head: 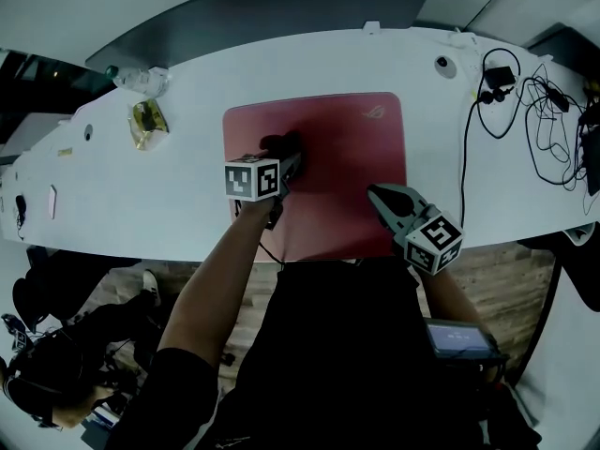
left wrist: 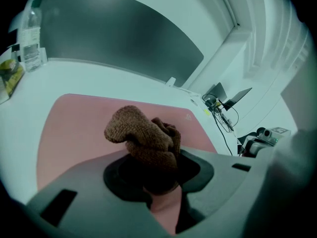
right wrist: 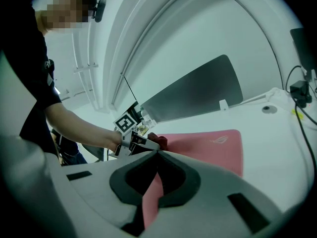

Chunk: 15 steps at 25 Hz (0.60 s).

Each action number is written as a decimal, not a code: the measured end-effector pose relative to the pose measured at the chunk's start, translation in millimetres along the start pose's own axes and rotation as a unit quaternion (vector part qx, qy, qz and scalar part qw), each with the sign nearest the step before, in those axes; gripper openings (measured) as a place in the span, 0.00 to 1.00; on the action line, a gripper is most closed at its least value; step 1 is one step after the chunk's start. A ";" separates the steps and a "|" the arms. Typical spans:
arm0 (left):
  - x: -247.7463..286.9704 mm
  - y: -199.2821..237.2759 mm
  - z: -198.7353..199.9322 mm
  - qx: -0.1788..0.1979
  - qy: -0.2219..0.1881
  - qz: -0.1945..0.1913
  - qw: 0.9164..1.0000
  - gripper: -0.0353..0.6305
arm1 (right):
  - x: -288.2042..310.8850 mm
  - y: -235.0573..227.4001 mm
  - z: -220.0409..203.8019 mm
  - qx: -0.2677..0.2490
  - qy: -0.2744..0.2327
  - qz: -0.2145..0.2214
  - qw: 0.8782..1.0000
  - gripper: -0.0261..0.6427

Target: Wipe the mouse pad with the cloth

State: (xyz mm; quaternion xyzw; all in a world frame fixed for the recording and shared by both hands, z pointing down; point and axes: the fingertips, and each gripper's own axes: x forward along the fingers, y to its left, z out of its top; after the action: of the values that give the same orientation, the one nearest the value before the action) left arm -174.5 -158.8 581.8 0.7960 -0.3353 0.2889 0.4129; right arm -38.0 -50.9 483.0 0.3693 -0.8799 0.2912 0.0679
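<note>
A red mouse pad [head: 342, 157] lies flat on the white table [head: 122, 195], close to its near edge. My left gripper [head: 284, 160] is over the pad's left half, shut on a bunched brown cloth [head: 279, 143]. In the left gripper view the cloth [left wrist: 141, 133] bulges out from between the jaws of that gripper [left wrist: 157, 170], above the pad [left wrist: 74, 123]. My right gripper [head: 373, 192] hovers over the pad's near right part, shut with nothing held. In the right gripper view its tips [right wrist: 157, 151] meet, with the pad [right wrist: 208, 145] and the cloth [right wrist: 157, 141] beyond.
Black cables [head: 525, 111] and a charger sprawl on the table's right end. A snack packet [head: 147, 120] and a plastic bottle [head: 141, 80] lie at the far left. A dark grey panel [head: 281, 7] stands behind the table. Wooden floor shows below the near edge.
</note>
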 end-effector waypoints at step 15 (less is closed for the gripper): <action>-65.4 87.3 -13.8 -0.006 -0.016 0.050 0.999 0.26 | 34.0 39.7 1.6 -0.016 0.004 0.002 1.000 0.08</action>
State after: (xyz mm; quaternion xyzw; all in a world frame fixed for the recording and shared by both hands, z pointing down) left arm -284.3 -165.7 580.8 0.7804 -0.3830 0.2943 0.3970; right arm -89.7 -50.3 474.8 0.3658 -0.8847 0.2785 0.0765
